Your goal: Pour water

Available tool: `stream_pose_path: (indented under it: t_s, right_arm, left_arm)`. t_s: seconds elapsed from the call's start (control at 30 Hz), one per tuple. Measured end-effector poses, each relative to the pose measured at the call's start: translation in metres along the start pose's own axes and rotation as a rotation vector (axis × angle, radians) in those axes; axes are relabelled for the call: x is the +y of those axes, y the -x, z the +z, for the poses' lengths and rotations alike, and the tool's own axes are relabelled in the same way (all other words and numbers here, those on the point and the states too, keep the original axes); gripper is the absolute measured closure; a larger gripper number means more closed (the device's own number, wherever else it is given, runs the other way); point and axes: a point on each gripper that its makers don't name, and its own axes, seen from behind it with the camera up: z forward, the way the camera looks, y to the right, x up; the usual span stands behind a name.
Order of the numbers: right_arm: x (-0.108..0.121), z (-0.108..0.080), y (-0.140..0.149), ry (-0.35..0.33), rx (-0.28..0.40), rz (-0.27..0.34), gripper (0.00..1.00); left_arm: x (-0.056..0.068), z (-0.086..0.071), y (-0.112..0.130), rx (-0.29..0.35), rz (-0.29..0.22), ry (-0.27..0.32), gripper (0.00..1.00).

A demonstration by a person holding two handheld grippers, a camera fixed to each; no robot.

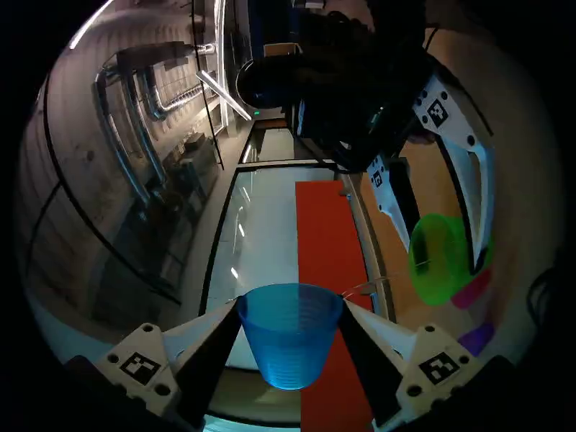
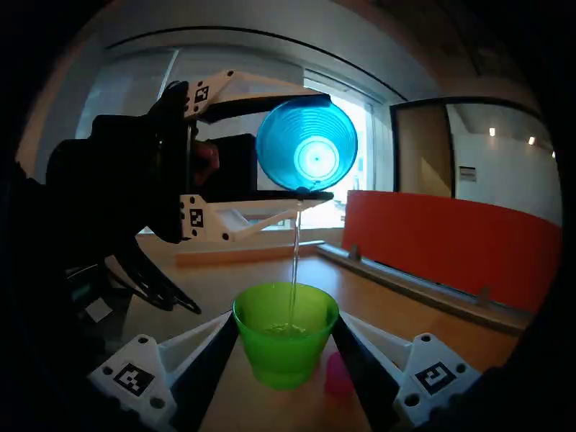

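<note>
Pouring water (image 2: 295, 245) | left gripper (image 1: 289, 311) pinches blue cup (image 1: 289, 349) | right gripper (image 2: 286, 320) pinches green cup (image 2: 283, 356) | 2 cups

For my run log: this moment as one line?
phase: pouring | left gripper: shut on blue cup, tipped | right gripper: shut on green cup, upright | water: streaming into green cup

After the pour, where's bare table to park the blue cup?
Free: bare wood of the table between the green cup and the orange divider, and the strip behind the green cup, under the blue cup. Crowded: black cables at the right gripper view's left, pink object close beside the green cup.
</note>
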Motion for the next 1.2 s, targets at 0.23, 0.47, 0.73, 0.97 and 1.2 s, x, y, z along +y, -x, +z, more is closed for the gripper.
stream_pose_path:
  t_s: [0.23, 0.47, 0.73, 0.97, 1.2]
  right_arm:
    - [0.002, 0.001, -0.001, 0.004, 0.002, 0.001, 0.10]
    - [0.003, 0.000, -0.001, 0.008, 0.004, 0.000, 0.10]
    - [0.005, -0.001, 0.000, 0.011, 0.004, 0.002, 0.10]
    - [0.005, -0.001, 0.000, 0.012, 0.005, 0.000, 0.10]
    - [0.007, -0.004, 0.000, 0.017, 0.006, -0.002, 0.10]
  left_arm:
    - [-0.001, 0.001, 0.000, -0.003, 0.046, -0.008, 0.11]
    - [-0.003, 0.002, 0.000, 0.001, 0.040, -0.010, 0.11]
    - [-0.004, 0.006, 0.000, 0.003, 0.008, -0.016, 0.11]
    - [-0.006, 0.007, 0.005, 0.003, -0.075, -0.021, 0.11]
    - [-0.003, 0.007, 0.014, -0.009, -0.243, -0.012, 0.11]
